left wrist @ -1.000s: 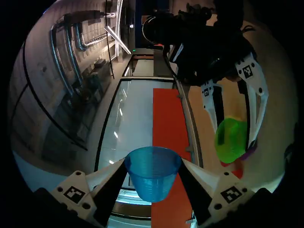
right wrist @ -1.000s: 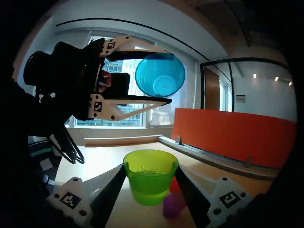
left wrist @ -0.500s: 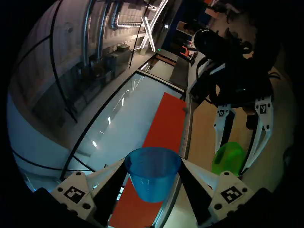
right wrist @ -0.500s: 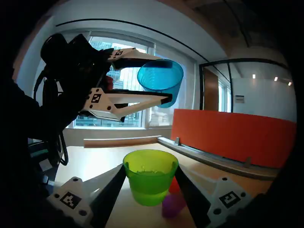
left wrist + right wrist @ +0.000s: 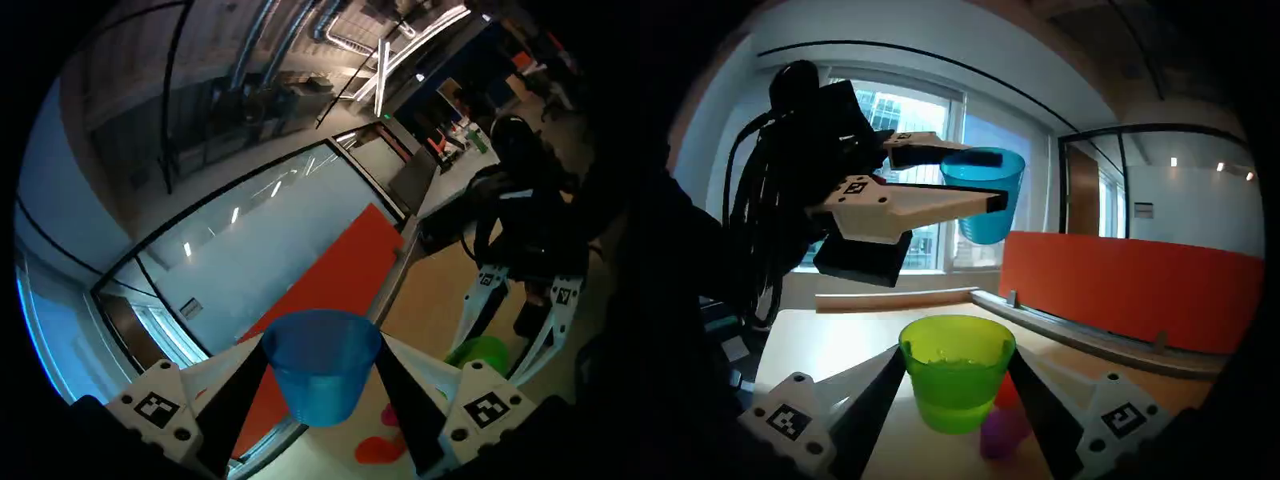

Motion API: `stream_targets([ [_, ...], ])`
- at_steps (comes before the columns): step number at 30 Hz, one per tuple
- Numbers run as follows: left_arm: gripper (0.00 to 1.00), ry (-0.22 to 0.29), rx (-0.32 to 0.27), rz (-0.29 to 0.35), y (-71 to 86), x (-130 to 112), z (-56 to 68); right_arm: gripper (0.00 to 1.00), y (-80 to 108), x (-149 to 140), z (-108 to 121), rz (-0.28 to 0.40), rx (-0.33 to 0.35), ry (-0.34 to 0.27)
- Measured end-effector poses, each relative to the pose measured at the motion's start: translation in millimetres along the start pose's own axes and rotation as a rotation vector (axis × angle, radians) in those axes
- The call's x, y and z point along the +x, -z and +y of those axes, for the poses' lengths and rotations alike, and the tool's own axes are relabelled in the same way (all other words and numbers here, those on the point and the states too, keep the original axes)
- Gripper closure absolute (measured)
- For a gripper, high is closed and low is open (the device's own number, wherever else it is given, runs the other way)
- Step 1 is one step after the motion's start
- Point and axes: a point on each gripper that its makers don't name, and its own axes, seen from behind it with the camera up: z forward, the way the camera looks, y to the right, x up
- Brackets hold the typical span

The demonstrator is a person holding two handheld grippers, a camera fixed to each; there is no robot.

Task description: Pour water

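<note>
Left gripper [image 5: 322, 342] clamped on blue cup [image 5: 322, 372], held high and near upright; right gripper [image 5: 957, 352] clamped on green cup [image 5: 957, 376] low near table [image 5: 832, 344], water inside, so pour looks done, 2 cups left to set down.

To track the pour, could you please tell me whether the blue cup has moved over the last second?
Yes. Against the window, the blue cup has swung from facing the camera to upright and dropped slightly.

The left gripper [image 5: 320, 346] and right gripper [image 5: 956, 356] had white fingers [image 5: 210, 374], black inner faces and square black-and-white markers [image 5: 156, 408] at 5 and 7 o'clock. In the right gripper view, black cables [image 5: 760, 232] hung at 9 o'clock.
</note>
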Motion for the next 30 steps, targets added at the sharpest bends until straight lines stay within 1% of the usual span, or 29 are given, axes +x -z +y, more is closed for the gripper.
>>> stream_targets([
  [6,0.12,0.181,-0.01,0.005,-3.3,-2.3,-7.0,0.1,2.0,1.6,0.8,0.002,-0.003,0.0],
  [15,0.12,0.436,-0.056,0.036,-3.1,-1.1,-7.3,0.1,2.6,2.9,2.0,0.004,-0.008,-0.002],
  [18,0.12,0.511,-0.07,0.046,-4.7,-0.3,-7.3,0.1,3.0,3.9,2.1,0.005,-0.009,-0.002],
  [21,0.12,0.571,-0.083,0.055,-5.9,0.8,-6.8,0.1,3.6,4.8,2.1,0.005,-0.009,-0.003],
  [24,0.12,0.619,-0.096,0.065,-5.7,1.6,-5.7,0.1,4.2,5.5,1.8,0.006,-0.009,-0.003],
  [27,0.12,0.652,-0.105,0.07,-4.9,0.8,-4.9,0.1,5.0,5.9,1.5,0.005,-0.009,-0.004],
  [30,0.12,0.662,-0.107,0.067,-4.1,-3.0,-4.7,0.1,6.3,6.1,2.2,0.002,-0.012,-0.003],
])
